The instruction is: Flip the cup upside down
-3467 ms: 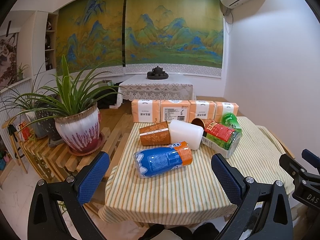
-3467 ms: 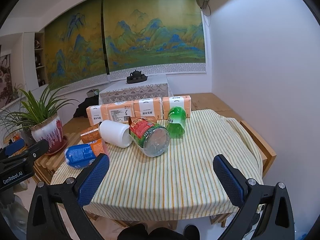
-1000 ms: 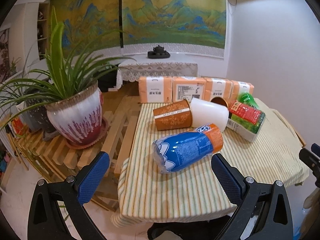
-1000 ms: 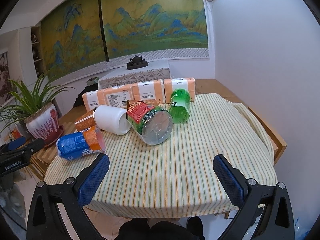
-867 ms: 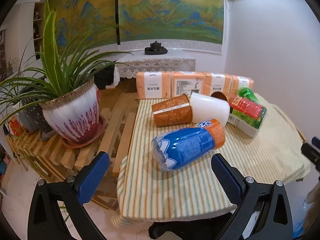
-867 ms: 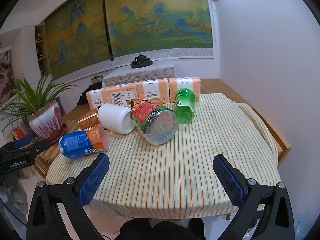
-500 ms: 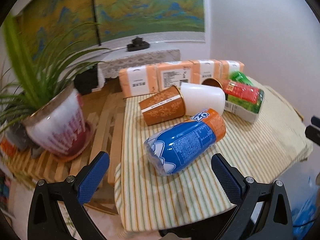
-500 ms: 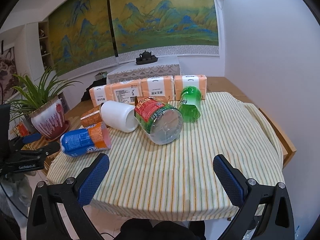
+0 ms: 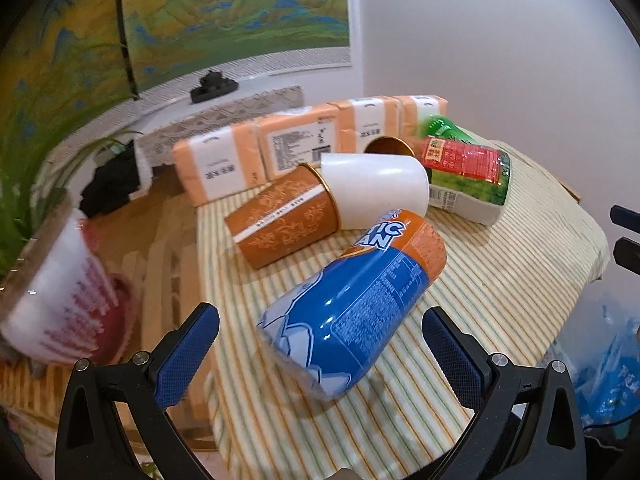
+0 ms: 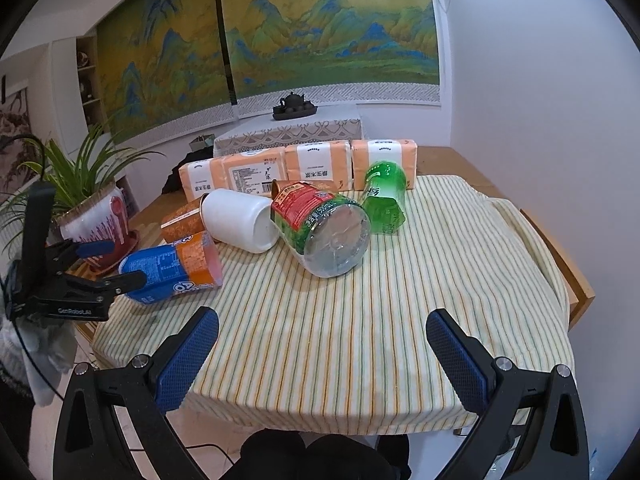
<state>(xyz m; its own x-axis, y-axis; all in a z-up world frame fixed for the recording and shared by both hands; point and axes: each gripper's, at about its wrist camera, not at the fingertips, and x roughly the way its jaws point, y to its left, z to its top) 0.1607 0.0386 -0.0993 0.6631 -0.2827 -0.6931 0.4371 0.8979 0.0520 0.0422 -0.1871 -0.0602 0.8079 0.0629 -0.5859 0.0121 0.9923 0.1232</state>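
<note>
A blue and orange cup [image 9: 352,300] lies on its side on the striped tablecloth [image 9: 500,280], base toward the left wrist camera. My left gripper [image 9: 320,344] is open, its pads on either side of the cup's base without touching. Behind it an orange patterned cup [image 9: 284,220] and a white cup [image 9: 376,190] lie on their sides. My right gripper [image 10: 322,354] is open and empty above the table's near edge. In the right wrist view the blue cup [image 10: 172,266] lies at the left, with the left gripper [image 10: 108,264] beside it.
A red-and-green labelled bottle [image 10: 320,224] and a green bottle [image 10: 384,196] lie on the table [image 10: 400,320]. Orange tissue packs [image 10: 316,166] line the back edge. A potted plant [image 10: 96,208] stands on a wooden rack at the left. A white wall is at the right.
My left gripper has moved closer to the blue and orange cup, which now fills more of its view. My right gripper has barely moved. Both stay open.
</note>
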